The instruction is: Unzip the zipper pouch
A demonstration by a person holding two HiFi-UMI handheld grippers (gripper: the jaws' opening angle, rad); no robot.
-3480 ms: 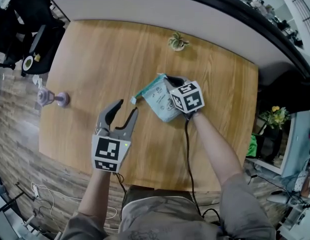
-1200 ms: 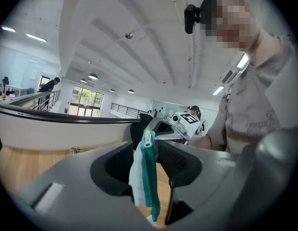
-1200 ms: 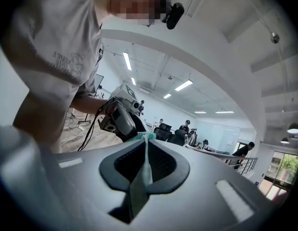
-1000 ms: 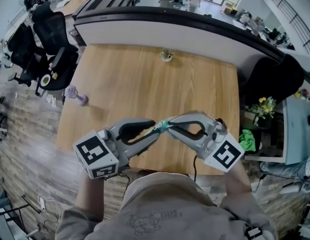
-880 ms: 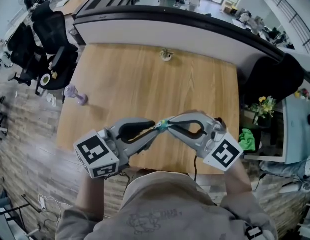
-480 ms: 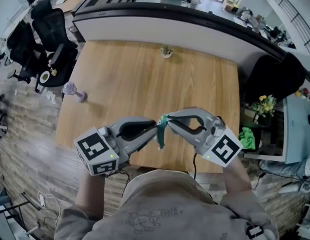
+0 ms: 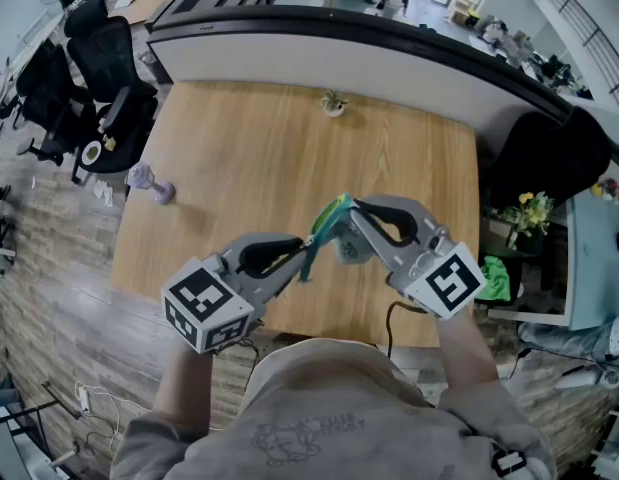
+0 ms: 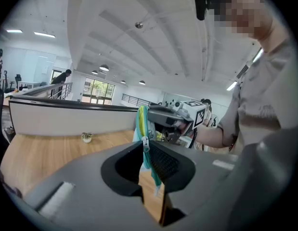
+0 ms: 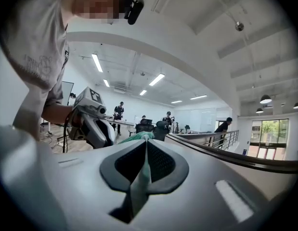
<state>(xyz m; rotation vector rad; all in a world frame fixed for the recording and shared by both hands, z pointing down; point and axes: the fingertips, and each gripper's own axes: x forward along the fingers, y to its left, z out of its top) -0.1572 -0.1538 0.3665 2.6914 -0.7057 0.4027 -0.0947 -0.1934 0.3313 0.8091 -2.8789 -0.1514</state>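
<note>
Since half a second ago, the right gripper (image 7: 351,213) has risen and swung away, tipping the pale fabric zipper pouch (image 7: 353,250), with its teal-and-yellow zipper edge, up on end. The pouch hangs in the air between both grippers, above the table's near edge.

The right gripper's jaws are pressed flat on teal fabric at the pouch's end. The left gripper (image 7: 307,255) has its jaws drawn narrow, pinching the small silver zipper pull (image 8: 145,142) at their tips.

To unzip cleanly, we would hold the right side firm as the anchor and draw the pull straight along a taut zipper line; a sideways tug could slip it.

Below lies a light wooden table (image 7: 249,148), with a small potted plant (image 7: 333,106) at its far edge and a purple dumbbell (image 7: 149,183) at its left edge. Beyond are a curved white counter (image 7: 319,53) and black office chairs (image 7: 99,63).
</note>
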